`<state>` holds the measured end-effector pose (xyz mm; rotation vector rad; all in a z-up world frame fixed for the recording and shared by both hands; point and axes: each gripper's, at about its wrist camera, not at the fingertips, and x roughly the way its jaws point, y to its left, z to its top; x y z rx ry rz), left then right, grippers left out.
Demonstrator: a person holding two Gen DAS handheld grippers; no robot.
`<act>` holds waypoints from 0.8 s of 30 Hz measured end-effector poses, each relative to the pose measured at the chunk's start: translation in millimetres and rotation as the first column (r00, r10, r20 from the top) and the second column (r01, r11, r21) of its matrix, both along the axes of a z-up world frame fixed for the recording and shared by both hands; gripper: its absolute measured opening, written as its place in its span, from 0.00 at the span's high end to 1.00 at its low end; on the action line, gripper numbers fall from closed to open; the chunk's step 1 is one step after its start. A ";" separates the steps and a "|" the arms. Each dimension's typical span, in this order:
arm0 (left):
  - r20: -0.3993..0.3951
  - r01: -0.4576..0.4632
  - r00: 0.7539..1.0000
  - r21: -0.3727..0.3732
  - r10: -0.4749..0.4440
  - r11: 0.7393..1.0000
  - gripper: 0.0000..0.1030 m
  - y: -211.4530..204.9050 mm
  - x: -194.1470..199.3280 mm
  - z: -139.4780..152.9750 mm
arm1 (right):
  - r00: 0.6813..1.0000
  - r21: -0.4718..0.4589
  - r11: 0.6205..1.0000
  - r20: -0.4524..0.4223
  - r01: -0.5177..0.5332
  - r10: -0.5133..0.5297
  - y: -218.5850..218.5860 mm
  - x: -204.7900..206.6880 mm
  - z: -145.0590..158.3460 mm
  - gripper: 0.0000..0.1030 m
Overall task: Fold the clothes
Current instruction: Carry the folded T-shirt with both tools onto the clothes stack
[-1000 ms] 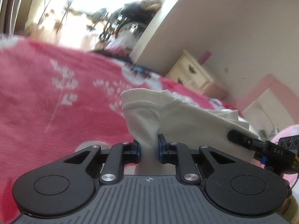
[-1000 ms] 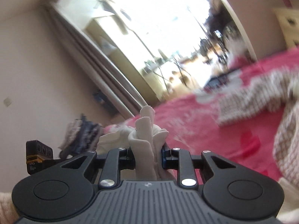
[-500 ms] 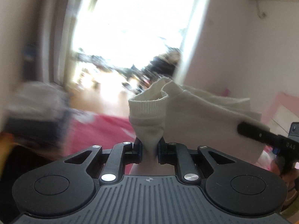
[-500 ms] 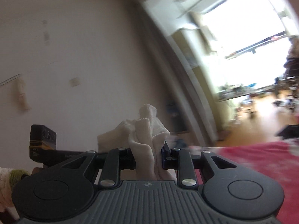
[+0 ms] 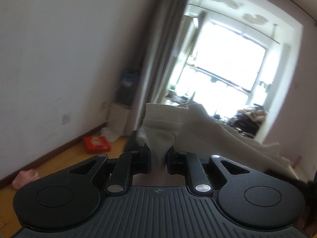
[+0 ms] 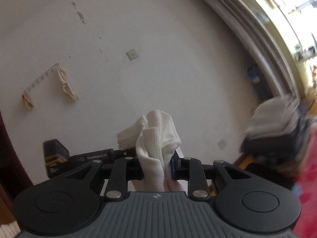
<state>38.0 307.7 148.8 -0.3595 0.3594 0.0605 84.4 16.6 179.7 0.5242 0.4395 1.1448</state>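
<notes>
A white garment (image 5: 208, 130) is held up in the air between both grippers. My left gripper (image 5: 158, 158) is shut on its ribbed edge (image 5: 162, 123), and the cloth stretches away to the right. In the right wrist view, my right gripper (image 6: 158, 166) is shut on a bunched fold of the same white garment (image 6: 158, 134). The other gripper's black body (image 6: 79, 158) shows just to the left, at about the same height. Both cameras point at the walls, not at the bed.
A red bedcover (image 6: 309, 186) shows at the right edge, with a stack of folded clothes (image 6: 277, 129) on it. On the wooden floor (image 5: 59, 158) lie a red packet (image 5: 96, 143) and a pink object (image 5: 24, 178). Behind is a bright window (image 5: 227, 75).
Both grippers have lifted the white garment off the red bed and swung left and upward. The views now face the wall and window instead of the bedcover.
</notes>
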 end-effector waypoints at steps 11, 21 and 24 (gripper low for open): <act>-0.092 -0.023 0.996 -0.018 0.021 1.000 0.88 26.3 29.5 -30.2 | 0.981 0.091 0.995 -0.194 0.042 -0.024 44.6 29.8 -75.2 0.74; -0.193 0.058 0.979 -0.017 -0.060 0.998 0.88 29.5 114.7 -73.8 | 0.941 0.051 0.988 -0.315 0.145 -0.122 36.8 89.2 -141.6 0.74; -0.215 0.078 0.973 -0.030 -0.083 0.996 0.88 25.1 142.0 -88.2 | 0.923 0.038 0.982 -0.350 0.183 -0.158 29.4 108.5 -160.5 0.74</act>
